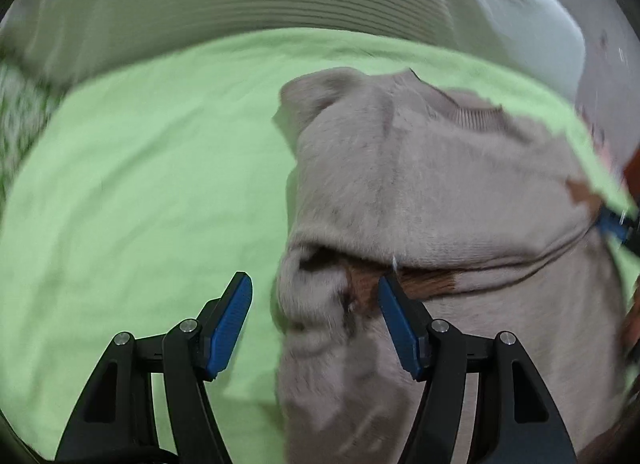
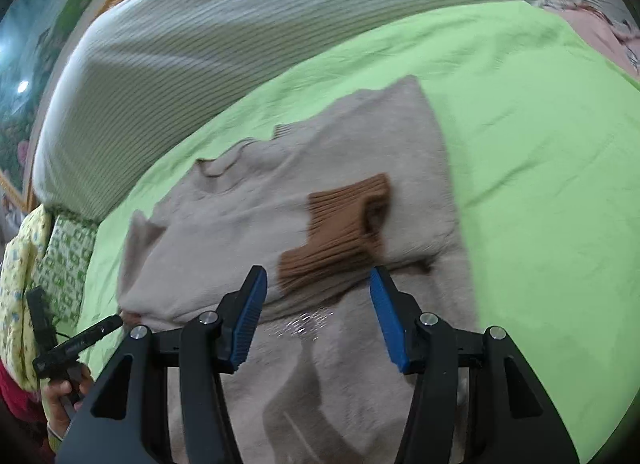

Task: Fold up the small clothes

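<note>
A small beige fuzzy sweater [image 1: 420,192] with brown ribbed cuffs lies partly folded on a light green sheet [image 1: 140,184]. My left gripper [image 1: 316,284] is open over the sweater's left folded edge, where a brown cuff [image 1: 424,284] peeks from under a fold. In the right wrist view the sweater [image 2: 280,204] has a sleeve folded across its body, with the brown cuff [image 2: 344,224] on top. My right gripper [image 2: 318,278] is open just in front of that cuff, holding nothing. The left gripper's body also shows in the right wrist view [image 2: 76,340], held by a hand at the sweater's left edge.
A striped white-grey cushion or bed back [image 2: 240,24] runs along the far side of the sheet. A green-patterned pillow [image 2: 60,264] lies at the left. Pink fabric [image 2: 600,36] sits at the far right corner. Bare green sheet [image 2: 540,184] spreads to the right of the sweater.
</note>
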Motion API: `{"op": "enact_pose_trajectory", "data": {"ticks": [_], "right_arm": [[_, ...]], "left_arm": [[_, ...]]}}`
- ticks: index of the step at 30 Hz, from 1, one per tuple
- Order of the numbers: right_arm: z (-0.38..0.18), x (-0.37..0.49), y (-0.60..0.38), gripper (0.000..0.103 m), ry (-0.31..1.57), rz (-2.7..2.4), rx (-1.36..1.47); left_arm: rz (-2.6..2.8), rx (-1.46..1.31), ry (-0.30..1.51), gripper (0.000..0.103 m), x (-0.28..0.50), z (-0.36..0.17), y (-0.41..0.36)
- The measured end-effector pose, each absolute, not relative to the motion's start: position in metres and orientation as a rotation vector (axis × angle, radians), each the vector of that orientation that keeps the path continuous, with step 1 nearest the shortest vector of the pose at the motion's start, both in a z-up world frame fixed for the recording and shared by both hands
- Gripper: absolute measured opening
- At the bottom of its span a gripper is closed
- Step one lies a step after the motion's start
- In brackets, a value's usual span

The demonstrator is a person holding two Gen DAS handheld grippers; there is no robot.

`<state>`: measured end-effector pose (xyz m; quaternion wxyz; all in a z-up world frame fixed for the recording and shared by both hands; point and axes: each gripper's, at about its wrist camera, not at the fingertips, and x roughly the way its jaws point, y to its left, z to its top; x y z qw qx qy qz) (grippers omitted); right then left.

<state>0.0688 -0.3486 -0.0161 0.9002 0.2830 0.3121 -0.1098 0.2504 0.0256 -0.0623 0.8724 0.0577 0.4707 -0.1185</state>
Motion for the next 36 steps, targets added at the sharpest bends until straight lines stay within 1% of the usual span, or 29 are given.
{"op": "enact_pose_trajectory", "data": {"ticks": [3,5,7,8,9,11,14,16,18,20,22,27,30,32,33,34,35,36], "right_arm": [[-0.019,0.076,-0.356,0.055,0.640,-0.234,0.630],[-0.023,0.087,-0.356,0.054,0.670,-0.244,0.618],[-0.026,0.093,-0.356,0.040,0.679,-0.238,0.628],[-0.026,0.093,-0.355,0.015,0.678,-0.235,0.634],[-0.023,0.093,-0.355,0.011,0.667,-0.217,0.646],[-0.004,0.093,-0.349,0.011,0.626,-0.195,0.614],[0.043,0.088,-0.339,0.010,0.532,-0.133,0.552],[0.079,0.075,-0.336,0.009,0.438,-0.102,0.522],[0.103,0.056,-0.337,0.009,0.365,-0.095,0.494],[0.102,0.050,-0.341,0.009,0.369,-0.094,0.495],[0.077,0.056,-0.345,0.009,0.430,-0.132,0.496],[-0.005,0.068,-0.359,0.009,0.600,-0.195,0.598],[-0.030,0.071,-0.360,0.009,0.672,-0.232,0.559],[-0.034,0.072,-0.366,0.010,0.699,-0.216,0.585],[-0.026,0.069,-0.365,0.016,0.703,-0.227,0.571],[-0.015,0.067,-0.360,0.019,0.703,-0.269,0.523],[-0.001,0.062,-0.352,0.028,0.684,-0.341,0.448],[0.014,0.058,-0.343,0.043,0.647,-0.408,0.364]], "left_arm": [[-0.264,0.163,0.996,0.066,0.264,-0.065,0.021],[-0.264,0.158,1.005,0.065,0.275,-0.067,0.022],[-0.270,0.156,1.014,0.060,0.280,-0.071,0.021],[-0.272,0.155,1.020,0.056,0.281,-0.074,0.020],[-0.274,0.148,1.024,0.054,0.282,-0.075,0.020],[-0.274,0.113,1.024,0.042,0.283,-0.075,0.020],[-0.199,0.038,1.010,0.034,0.285,-0.070,0.025],[-0.120,-0.035,1.008,0.032,0.288,-0.069,0.034],[-0.092,-0.206,1.011,0.033,0.288,-0.070,0.051],[-0.046,-0.273,1.000,0.033,0.282,-0.073,0.054],[-0.005,-0.282,0.982,0.032,0.274,-0.074,0.053],[0.062,-0.353,0.964,0.032,0.253,-0.082,0.057],[0.042,-0.336,0.982,0.033,0.249,-0.090,0.060],[0.007,-0.312,0.975,0.035,0.241,-0.081,0.062],[0.000,-0.294,0.969,0.035,0.240,-0.077,0.060],[-0.010,-0.275,0.964,0.036,0.236,-0.071,0.060],[-0.028,-0.258,0.953,0.039,0.230,-0.063,0.060],[-0.044,-0.251,0.941,0.042,0.226,-0.057,0.061]]}}
